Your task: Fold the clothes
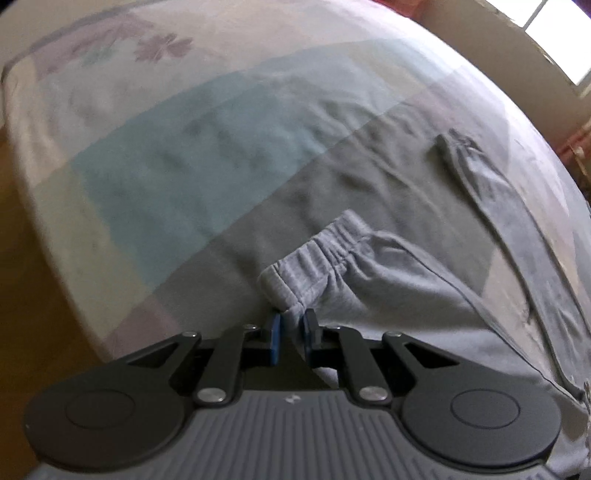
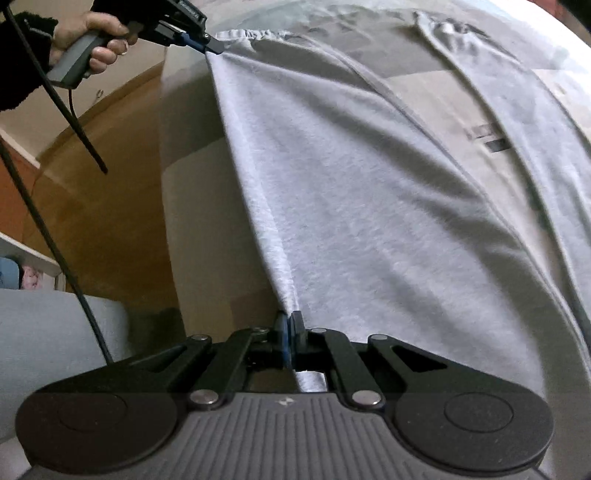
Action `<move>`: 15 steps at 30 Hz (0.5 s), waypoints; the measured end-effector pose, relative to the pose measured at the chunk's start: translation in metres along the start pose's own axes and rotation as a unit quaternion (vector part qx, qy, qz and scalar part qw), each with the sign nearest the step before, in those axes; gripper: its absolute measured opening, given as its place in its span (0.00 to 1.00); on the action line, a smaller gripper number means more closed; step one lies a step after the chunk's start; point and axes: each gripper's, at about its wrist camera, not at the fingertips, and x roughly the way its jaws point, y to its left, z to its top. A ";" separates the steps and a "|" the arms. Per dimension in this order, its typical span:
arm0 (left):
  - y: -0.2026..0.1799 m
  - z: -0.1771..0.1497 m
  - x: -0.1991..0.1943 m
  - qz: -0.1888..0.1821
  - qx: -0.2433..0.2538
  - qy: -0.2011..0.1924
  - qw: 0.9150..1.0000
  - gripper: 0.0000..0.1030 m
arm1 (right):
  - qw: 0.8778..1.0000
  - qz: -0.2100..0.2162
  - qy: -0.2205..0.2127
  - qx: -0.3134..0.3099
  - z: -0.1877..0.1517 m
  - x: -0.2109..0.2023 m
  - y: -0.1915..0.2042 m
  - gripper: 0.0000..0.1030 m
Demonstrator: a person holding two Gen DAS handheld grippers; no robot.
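Grey sweatpants lie across a bed with a patchwork sheet. My left gripper is shut on the elastic waistband at its near corner. One leg stretches away to the far right. In the right wrist view the same sweatpants hang stretched between the two grippers. My right gripper is shut on the fabric edge lower down. The left gripper, held by a hand, pinches the waistband at the top left.
The wooden floor lies left of the bed edge. A black cable hangs from the left gripper. A window is at the far right, and a white shelf at the left.
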 end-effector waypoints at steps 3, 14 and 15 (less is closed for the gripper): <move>0.001 -0.002 0.008 0.004 -0.006 0.007 1.000 0.12 | 1.000 0.024 -0.002 0.019 0.007 0.002 -0.004 0.08; -0.009 -0.001 0.003 0.056 0.025 0.037 0.997 0.28 | 0.990 -0.041 -0.008 0.134 -0.076 -0.056 -0.026 0.19; -0.012 -0.001 -0.001 0.068 0.035 0.041 0.996 0.29 | 0.986 -0.053 -0.005 0.157 -0.089 -0.063 -0.032 0.21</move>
